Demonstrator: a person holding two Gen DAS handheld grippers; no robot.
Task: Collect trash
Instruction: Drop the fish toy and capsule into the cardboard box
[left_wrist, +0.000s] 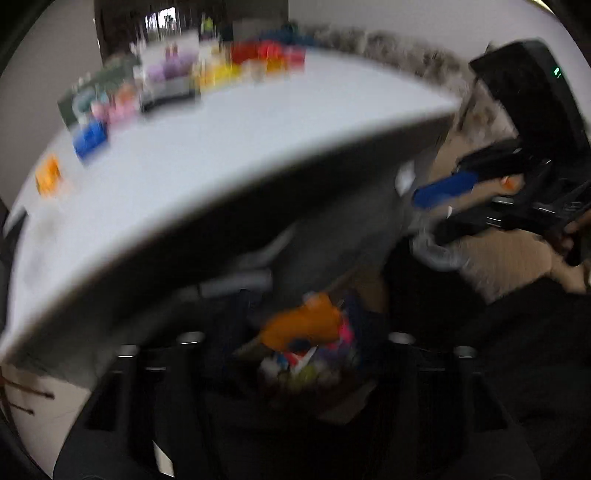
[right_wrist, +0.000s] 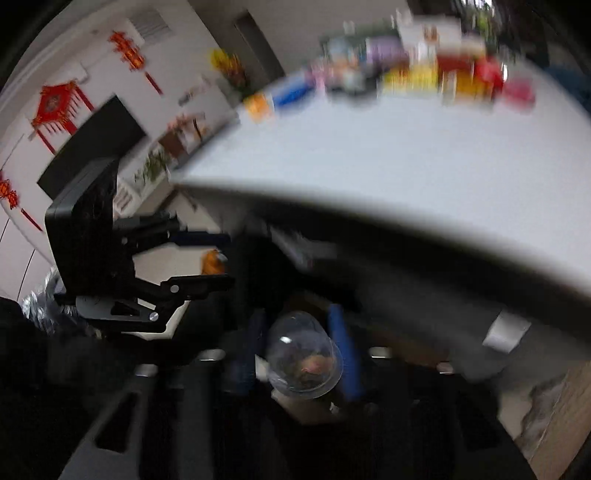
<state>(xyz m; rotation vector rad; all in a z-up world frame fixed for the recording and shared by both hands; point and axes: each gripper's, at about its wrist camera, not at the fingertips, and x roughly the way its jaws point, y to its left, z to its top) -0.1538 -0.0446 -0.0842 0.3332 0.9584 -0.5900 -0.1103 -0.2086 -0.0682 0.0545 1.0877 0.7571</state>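
Note:
Everything is motion-blurred. In the left wrist view my left gripper (left_wrist: 303, 310) points down past the table edge with its jaws apart. An orange wrapper (left_wrist: 306, 326) sits loose between and beyond them, over a pile of colourful trash (left_wrist: 310, 369) in a dark container. At the right, my right gripper (left_wrist: 428, 218) has blue pads and a clear plastic piece (left_wrist: 439, 254) under it. In the right wrist view my right gripper (right_wrist: 295, 312) is open. A clear domed cup (right_wrist: 303, 358) lies between its blue fingers (right_wrist: 343, 350). My left gripper (right_wrist: 227, 258) is at the left with the orange wrapper (right_wrist: 214, 260) at its tips.
The white table (left_wrist: 221, 147) fills the upper view; its front edge hangs over the container. Colourful packages (left_wrist: 221, 70) line its far side, with a blue box (left_wrist: 90, 138) and an orange box (left_wrist: 48, 177) nearer. A black screen (right_wrist: 92, 140) hangs on the wall. Beige floor (left_wrist: 517, 254) shows at the right.

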